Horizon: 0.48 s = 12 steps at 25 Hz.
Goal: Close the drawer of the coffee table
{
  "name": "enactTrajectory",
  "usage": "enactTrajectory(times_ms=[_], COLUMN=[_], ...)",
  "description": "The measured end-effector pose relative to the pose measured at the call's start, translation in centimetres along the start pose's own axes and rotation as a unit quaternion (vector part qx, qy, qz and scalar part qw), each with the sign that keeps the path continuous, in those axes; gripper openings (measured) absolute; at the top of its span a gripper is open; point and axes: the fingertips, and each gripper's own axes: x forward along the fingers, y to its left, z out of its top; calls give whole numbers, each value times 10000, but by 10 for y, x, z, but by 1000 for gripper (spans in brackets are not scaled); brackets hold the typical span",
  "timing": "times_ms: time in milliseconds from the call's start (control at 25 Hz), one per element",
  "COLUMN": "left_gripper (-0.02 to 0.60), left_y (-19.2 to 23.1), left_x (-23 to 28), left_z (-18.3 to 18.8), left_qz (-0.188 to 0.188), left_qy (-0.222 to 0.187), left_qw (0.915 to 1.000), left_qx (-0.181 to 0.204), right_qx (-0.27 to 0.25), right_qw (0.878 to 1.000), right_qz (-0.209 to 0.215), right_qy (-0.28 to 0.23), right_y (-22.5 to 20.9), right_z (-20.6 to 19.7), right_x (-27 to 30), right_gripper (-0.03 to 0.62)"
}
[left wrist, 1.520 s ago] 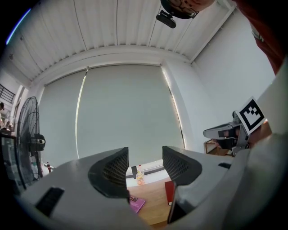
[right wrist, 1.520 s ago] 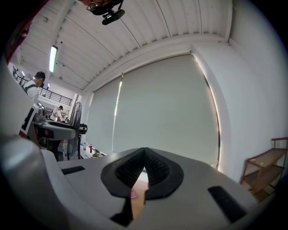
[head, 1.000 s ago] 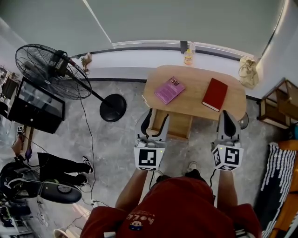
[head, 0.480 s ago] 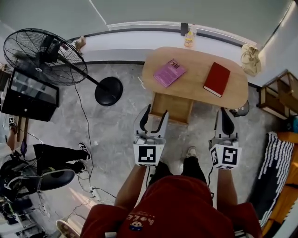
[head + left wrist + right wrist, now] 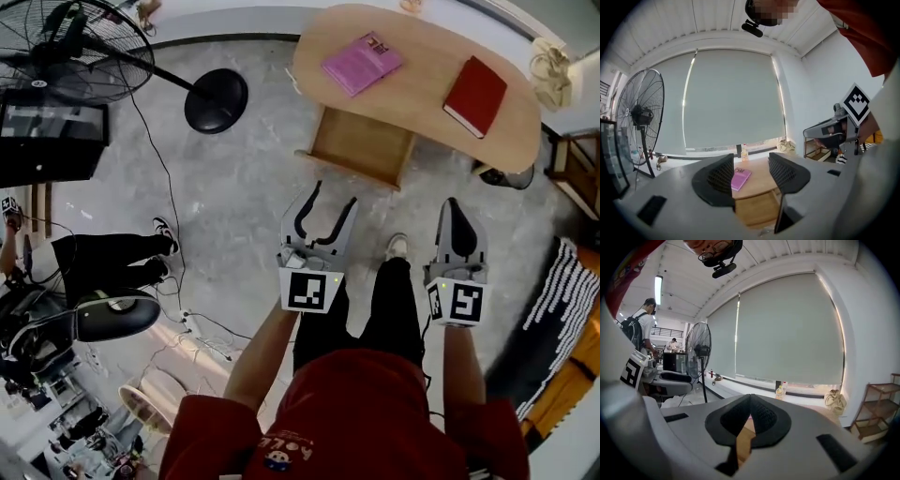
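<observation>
Well short of the open light-wood drawer [image 5: 361, 145] under the oval wooden worktop [image 5: 422, 52]: left claw [image 5: 330, 197] spread, empty, lined up to push its front; right claw [image 5: 452, 204] pinched shut, empty.

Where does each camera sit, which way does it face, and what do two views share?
Head view: on the person's head, looking down at the table and open drawer; shows arms, legs, left gripper, right gripper.
Left gripper view: on the left gripper, facing the blind across the table; its jaws stand apart, framing the pink book.
Right gripper view: on the right gripper, facing the same blind; its jaws are together.
Shared: head and left gripper views both show the pink book and drawer.
</observation>
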Motion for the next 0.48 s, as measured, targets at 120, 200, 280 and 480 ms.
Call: enactTrajectory(times_ms=[120, 200, 280, 480], left_gripper=[238, 238, 238, 238], left_y=[-9, -15, -26, -60], left_x=[-4, -3, -3, -5], left_z=[-48, -87, -127, -213], left_qz=[-111, -172, -281, -443], left_qy=[246, 384, 560, 878], left_qw=[9996, 9991, 9980, 9950], left_qx=[26, -6, -87, -188], right_qx=[62, 94, 138, 307], right_qw=[9997, 9993, 9988, 9972], right_qz=[46, 1, -85, -321], right_qy=[231, 353, 454, 608], right_y=[11, 15, 17, 15], right_z=[-48, -84, -119, -198], right_x=[4, 8, 9, 5], right_gripper=[-5, -5, -5, -5])
